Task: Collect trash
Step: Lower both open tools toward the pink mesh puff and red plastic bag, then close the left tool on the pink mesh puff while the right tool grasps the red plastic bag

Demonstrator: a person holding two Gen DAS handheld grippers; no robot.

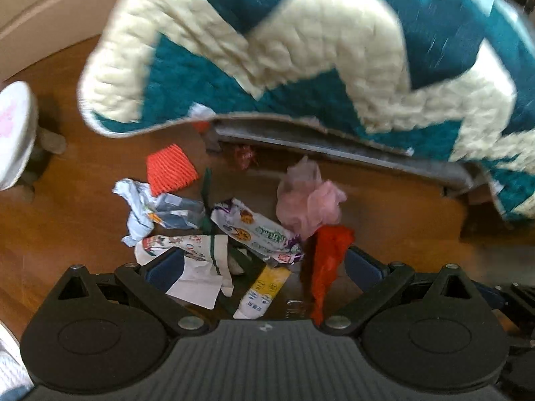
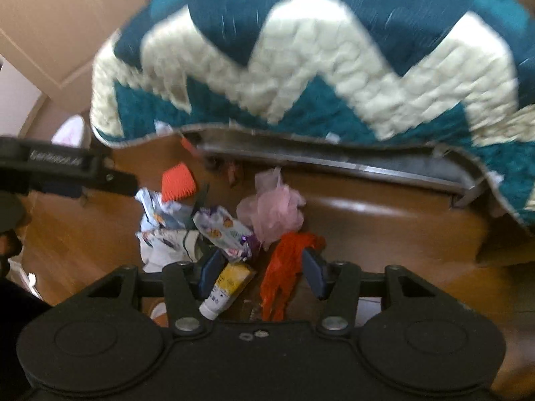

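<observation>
A heap of trash lies on the wooden floor beside a bed. In the left wrist view I see an orange foam net [image 1: 171, 168], crumpled blue-white wrappers [image 1: 147, 212], a purple-white snack bag [image 1: 255, 230], a pink mesh ball [image 1: 309, 200], a red plastic bag [image 1: 329, 264], a yellow-white tube [image 1: 264, 292] and a printed paper wrapper [image 1: 190, 264]. My left gripper [image 1: 264, 267] is open above the heap, empty. My right gripper [image 2: 262, 274] is open, its jaws either side of the tube [image 2: 227, 287] and the red bag [image 2: 284, 274]. The snack bag [image 2: 224, 232] lies just ahead.
A bed with a teal and cream zigzag quilt [image 1: 301, 60] overhangs a grey frame rail [image 1: 334, 152] behind the heap. A white stool [image 1: 15, 133] stands at the left. The left gripper's body [image 2: 60, 170] shows at the left in the right wrist view.
</observation>
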